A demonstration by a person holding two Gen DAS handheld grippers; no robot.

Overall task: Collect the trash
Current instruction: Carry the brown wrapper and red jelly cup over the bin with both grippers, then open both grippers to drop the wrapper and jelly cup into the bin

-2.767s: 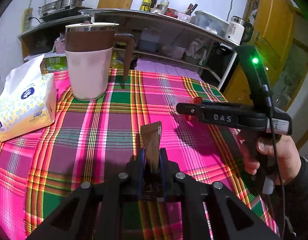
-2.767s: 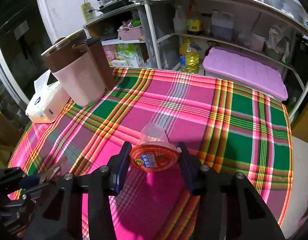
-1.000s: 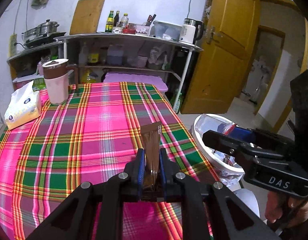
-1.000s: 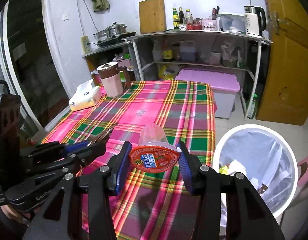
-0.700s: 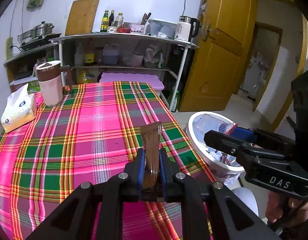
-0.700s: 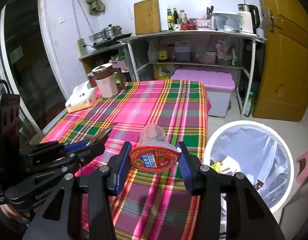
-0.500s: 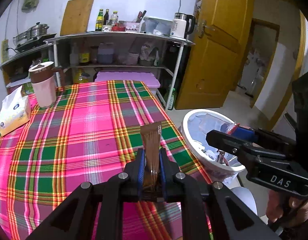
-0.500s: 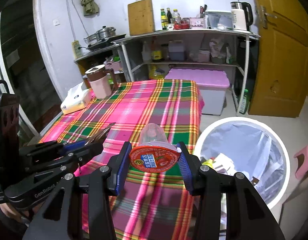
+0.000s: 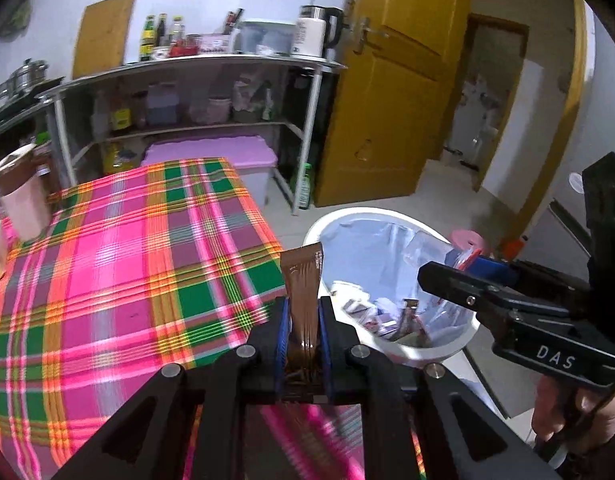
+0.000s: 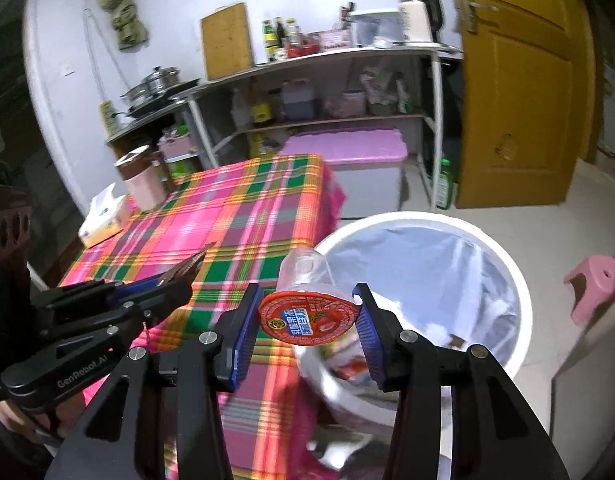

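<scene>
My left gripper [image 9: 302, 320] is shut on a flat brown wrapper [image 9: 303, 284] that sticks up between its blue pads, held over the table's right edge beside the bin. My right gripper [image 10: 307, 316] is shut on a clear jelly cup with a red foil lid [image 10: 307, 314], held at the near rim of the bin. The white trash bin [image 10: 519, 280], lined with a clear bag, stands on the floor right of the table and holds several scraps [image 9: 391, 316]. Each gripper shows in the other's view: the right gripper [image 9: 463, 276] over the bin, the left gripper [image 10: 175, 280] over the table.
A plaid cloth covers the table [image 9: 119, 248]. A pink and brown jug [image 10: 141, 180] and a tissue pack [image 10: 103, 220] sit at its far end. Behind stand a metal shelf rack [image 10: 319, 92], a purple-lidded box [image 10: 347, 148] and a yellow door [image 10: 523, 92]. A pink stool [image 10: 595, 288] sits right of the bin.
Both grippers have swung right, away from the table, with their items still held. The bin has grown larger and nearer in both views; the jelly cup now hangs at its rim.
</scene>
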